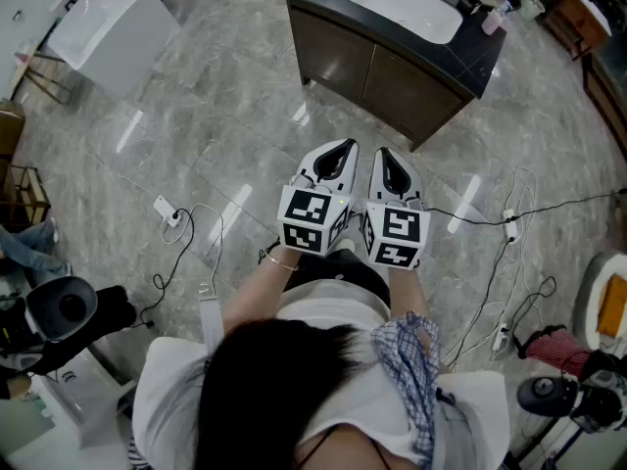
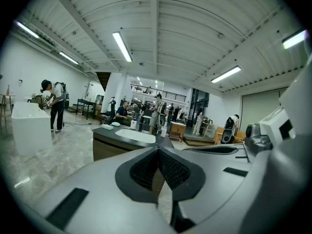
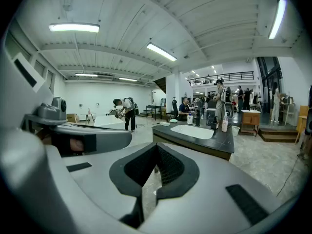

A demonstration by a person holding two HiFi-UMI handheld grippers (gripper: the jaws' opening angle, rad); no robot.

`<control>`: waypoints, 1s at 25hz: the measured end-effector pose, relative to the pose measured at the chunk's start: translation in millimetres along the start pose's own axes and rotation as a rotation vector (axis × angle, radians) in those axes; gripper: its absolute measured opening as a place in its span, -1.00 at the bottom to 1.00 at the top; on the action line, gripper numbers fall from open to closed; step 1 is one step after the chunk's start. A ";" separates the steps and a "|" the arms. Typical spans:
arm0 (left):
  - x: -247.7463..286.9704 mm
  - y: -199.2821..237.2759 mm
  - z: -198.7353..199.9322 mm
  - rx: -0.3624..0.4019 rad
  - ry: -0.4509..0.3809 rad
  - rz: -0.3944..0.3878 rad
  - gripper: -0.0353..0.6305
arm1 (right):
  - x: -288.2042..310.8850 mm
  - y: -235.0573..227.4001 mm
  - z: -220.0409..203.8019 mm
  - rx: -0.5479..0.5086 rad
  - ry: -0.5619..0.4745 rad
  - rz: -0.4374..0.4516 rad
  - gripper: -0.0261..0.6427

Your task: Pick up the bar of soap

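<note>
Soap (image 3: 173, 121), small pale oval on dark countertop (image 3: 225, 139)

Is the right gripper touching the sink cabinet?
Apart. The right gripper view shows the sink cabinet standing well beyond the right gripper, whose jaws are shut.

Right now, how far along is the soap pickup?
Done: nothing yet. In hand: nothing. The left tool and right tool are both shut and empty, held side by side over the floor, short of the vanity. Left: approach the vanity, find the soap bar, which I cannot pick out from here, and grasp it.
</note>
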State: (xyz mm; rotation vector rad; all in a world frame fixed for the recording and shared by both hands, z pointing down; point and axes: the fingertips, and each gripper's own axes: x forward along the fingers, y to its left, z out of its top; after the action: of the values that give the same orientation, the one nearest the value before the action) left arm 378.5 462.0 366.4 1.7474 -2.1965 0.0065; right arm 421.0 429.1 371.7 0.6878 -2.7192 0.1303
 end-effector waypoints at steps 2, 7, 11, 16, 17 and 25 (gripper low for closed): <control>4.5 0.4 1.5 0.004 -0.001 0.003 -0.86 | 3.3 -2.6 1.9 0.002 -0.003 0.002 -0.88; 11.7 -2.0 -0.5 0.007 0.000 0.011 -0.86 | 7.0 -7.4 -0.5 0.002 0.000 0.010 -0.88; 16.6 -7.4 -1.6 0.003 0.002 0.018 -0.86 | 6.6 -12.6 -2.4 0.002 0.008 0.025 -0.88; 22.1 -17.9 -5.1 -0.006 0.000 0.032 -0.86 | 3.6 -26.6 -6.7 0.032 0.005 0.032 -0.88; 23.1 -20.2 -7.0 -0.008 0.002 0.033 -0.86 | 3.2 -30.4 -8.6 0.039 0.005 0.028 -0.88; 30.9 -14.6 -13.0 -0.016 0.019 0.056 -0.86 | 13.8 -30.1 -9.5 0.033 0.011 0.063 -0.88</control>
State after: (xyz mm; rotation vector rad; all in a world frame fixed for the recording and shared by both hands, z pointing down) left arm 389.7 431.8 383.8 1.6705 -2.2251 0.0190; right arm 426.7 398.0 385.6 0.6087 -2.7354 0.1943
